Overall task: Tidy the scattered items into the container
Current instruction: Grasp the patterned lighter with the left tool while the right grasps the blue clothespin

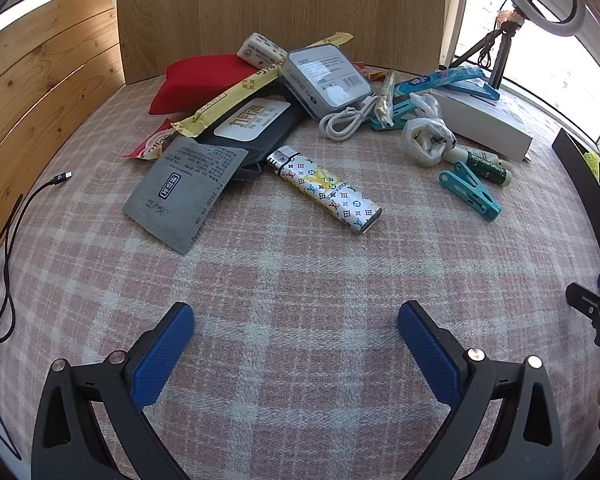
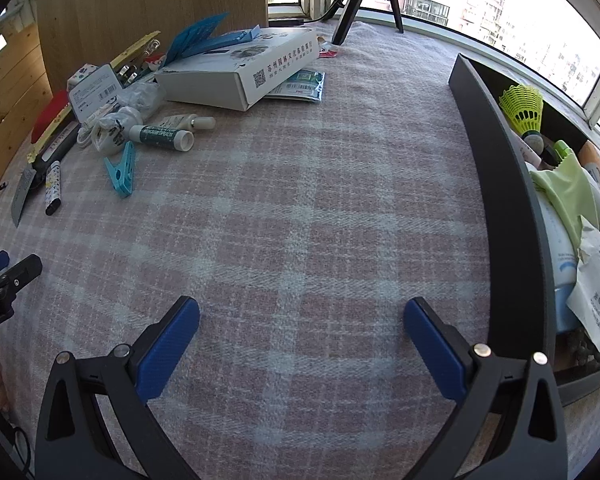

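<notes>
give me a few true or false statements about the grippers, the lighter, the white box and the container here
1. Both the left gripper and the right gripper are open and hold nothing. True.
2. The patterned lighter stands upright. False: it lies flat on the plaid cloth.
3. The dark container already holds a yellow shuttlecock. True.
4. The teal clothespin lies inside the container. False: it lies on the cloth, near the scattered items.
5. The white box is gripped by the right gripper. False: it lies on the cloth, far from the gripper.
</notes>
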